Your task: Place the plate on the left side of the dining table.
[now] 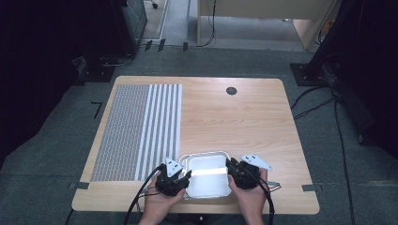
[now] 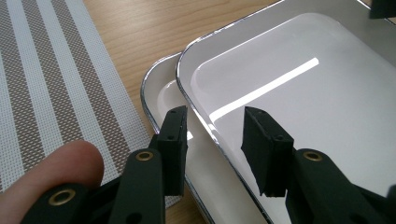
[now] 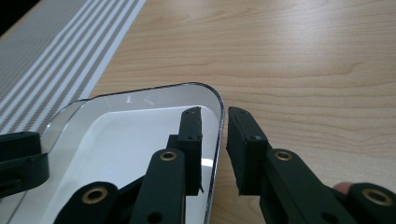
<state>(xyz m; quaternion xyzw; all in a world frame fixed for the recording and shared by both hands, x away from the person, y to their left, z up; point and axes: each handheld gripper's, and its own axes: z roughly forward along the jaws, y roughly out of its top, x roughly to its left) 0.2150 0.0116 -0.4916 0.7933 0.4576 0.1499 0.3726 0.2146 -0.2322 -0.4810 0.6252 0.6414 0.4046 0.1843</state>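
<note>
Now 2 glossy rounded metal trays [image 1: 206, 174] stacked; left gripper [image 1: 174, 180], right gripper [image 1: 240, 172] jaws parted astride rims.

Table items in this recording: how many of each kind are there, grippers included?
Metal trays: 2, an upper tray overlapping a lower tray.
Striped placemat: 1.
Grippers: 2, the left gripper and the right gripper, one at each side of the trays.
Total: 5.
</note>
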